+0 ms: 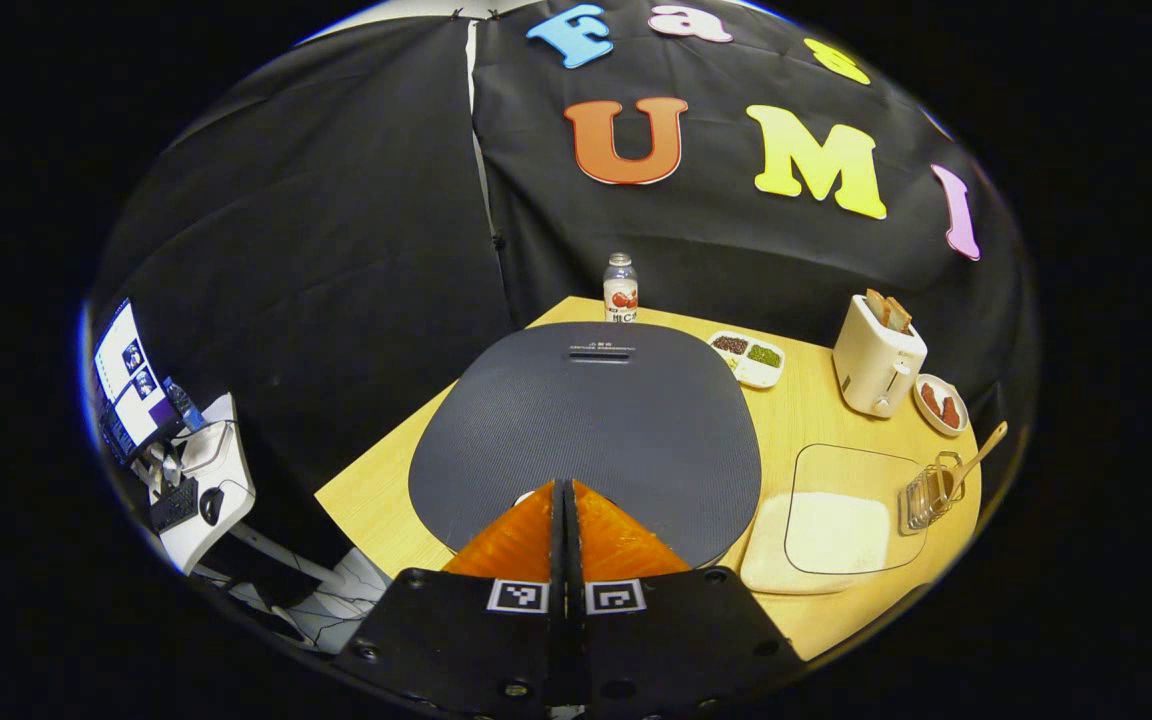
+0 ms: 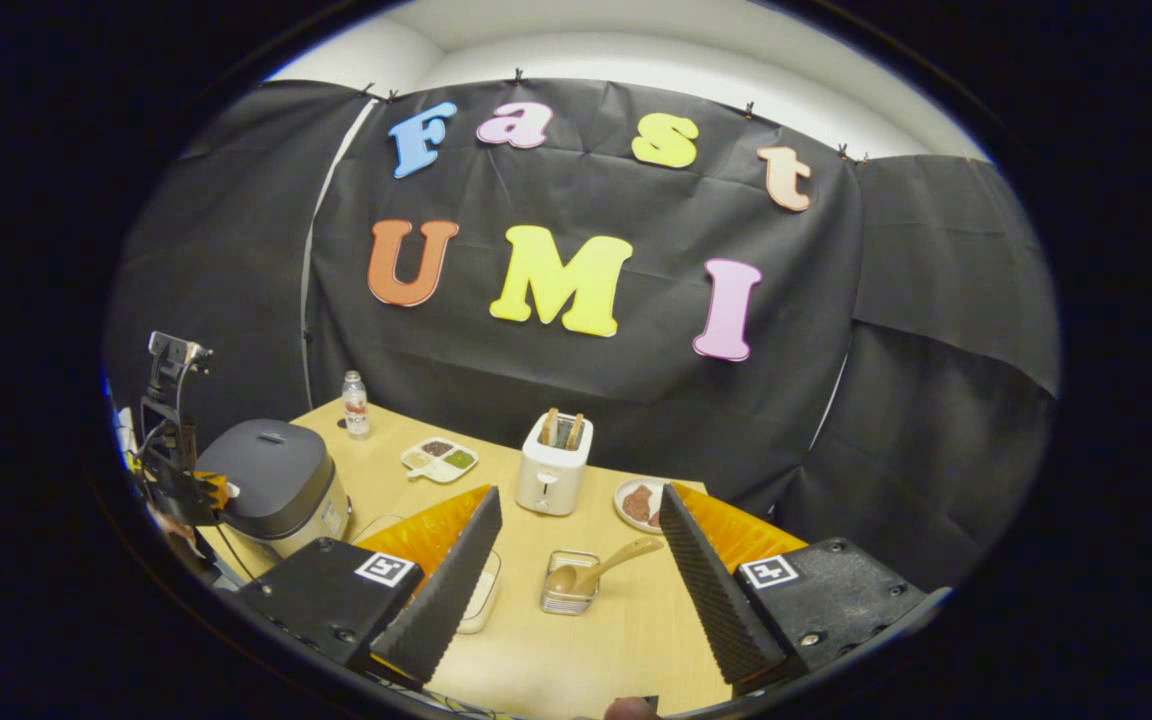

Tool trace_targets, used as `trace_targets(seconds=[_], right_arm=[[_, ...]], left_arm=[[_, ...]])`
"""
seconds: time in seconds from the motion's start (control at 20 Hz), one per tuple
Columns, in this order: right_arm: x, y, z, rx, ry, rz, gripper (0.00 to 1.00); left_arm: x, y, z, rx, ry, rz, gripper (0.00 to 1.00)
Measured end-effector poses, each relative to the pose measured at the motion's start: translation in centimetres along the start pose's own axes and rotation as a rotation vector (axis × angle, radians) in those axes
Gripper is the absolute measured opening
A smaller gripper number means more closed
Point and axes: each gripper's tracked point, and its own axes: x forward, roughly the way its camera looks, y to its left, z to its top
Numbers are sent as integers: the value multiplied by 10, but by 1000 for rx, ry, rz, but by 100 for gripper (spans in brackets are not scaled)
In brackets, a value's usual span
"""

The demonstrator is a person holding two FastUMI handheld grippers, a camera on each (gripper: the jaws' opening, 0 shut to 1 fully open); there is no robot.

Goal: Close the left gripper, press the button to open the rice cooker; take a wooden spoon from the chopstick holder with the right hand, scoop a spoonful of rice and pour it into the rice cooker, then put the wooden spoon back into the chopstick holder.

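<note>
The rice cooker (image 1: 586, 430) has a dark grey lid, which is down. My left gripper (image 1: 564, 490) is shut, its fingertips resting at the lid's near edge with nothing between them. In the right gripper view the rice cooker (image 2: 271, 485) stands at the table's left, with the left gripper (image 2: 211, 492) at its front. A wooden spoon (image 2: 601, 568) leans in the wire chopstick holder (image 2: 568, 585), bowl down. My right gripper (image 2: 576, 520) hangs open above and in front of it. A clear dish of white rice (image 1: 841, 525) sits right of the cooker, beside the chopstick holder (image 1: 926, 495) and spoon (image 1: 976, 460).
On the wooden table (image 2: 616, 630) stand a white toaster (image 2: 554, 465) with bread slices, a small plate of reddish food (image 2: 641, 503), a divided tray of beans (image 2: 439, 458) and a bottle (image 2: 355, 405) at the back. A desk with a screen (image 1: 136, 390) is off to the left.
</note>
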Motion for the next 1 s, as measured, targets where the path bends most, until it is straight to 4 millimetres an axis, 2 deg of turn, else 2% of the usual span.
trace_targets(seconds=[0.1,0.3,0.4,0.6,0.7,0.85,1.0], right_arm=[[0,1,-1,11,6,5,100],[0,-2,1,-7,-3,-5,100],[-1,-3,4,4,-23,-7,100],[-4,-6,9,22,-60,-11,100],[-7,-9,14,27,-84,-19,100],[-10,-13,21,31,-111,-28,100],[-13,-18,24,36,-125,-37,100]], left_arm=[[1,-4,0,-22,-12,-18,0],[-9,0,14,113,-96,33,0],[-11,-2,40,150,-203,53,0],[-56,-5,128,148,-514,75,0],[-76,-5,160,123,-603,79,0],[-101,-9,183,70,-654,46,0],[-119,-11,192,45,-665,22,1]])
